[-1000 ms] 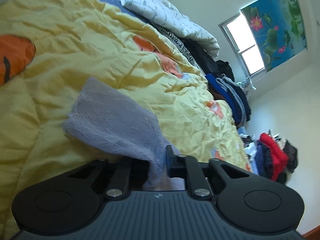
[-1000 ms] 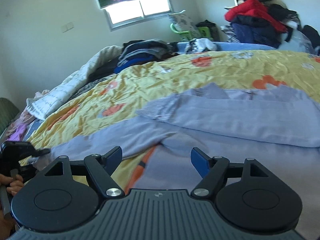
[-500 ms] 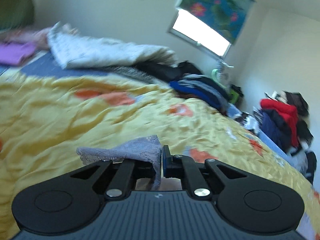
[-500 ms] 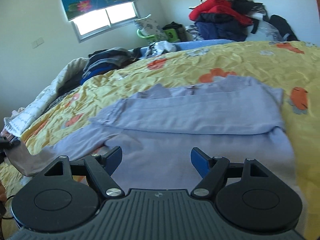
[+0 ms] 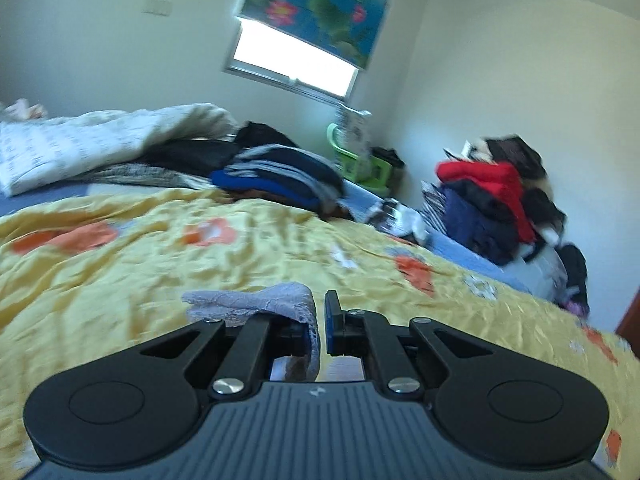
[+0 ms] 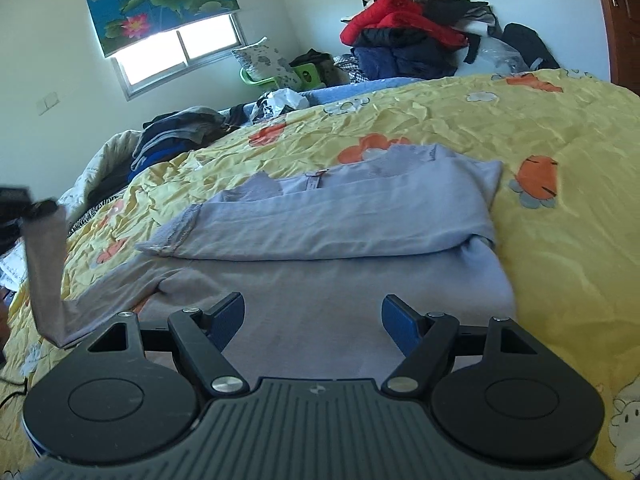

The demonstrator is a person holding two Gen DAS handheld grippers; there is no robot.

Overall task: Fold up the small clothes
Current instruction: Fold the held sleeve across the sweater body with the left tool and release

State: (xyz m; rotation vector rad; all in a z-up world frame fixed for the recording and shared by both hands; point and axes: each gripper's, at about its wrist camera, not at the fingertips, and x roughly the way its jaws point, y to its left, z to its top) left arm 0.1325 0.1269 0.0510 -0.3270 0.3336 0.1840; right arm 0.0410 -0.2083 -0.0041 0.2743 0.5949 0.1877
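Note:
A lavender long-sleeved top lies flat on the yellow quilt, one sleeve folded across its chest. My left gripper is shut on the cuff of the other sleeve and holds it up off the bed. In the right wrist view that sleeve hangs from the left gripper at the far left. My right gripper is open and empty, low over the top's lower body.
Folded dark clothes and a white blanket lie along the bed's far side. A heap of red and dark jackets stands by the wall. A green chair is under the window.
My left gripper has lifted the sleeve cuff off the quilt and swung level. My right gripper has moved forward and over the top's body, still open.

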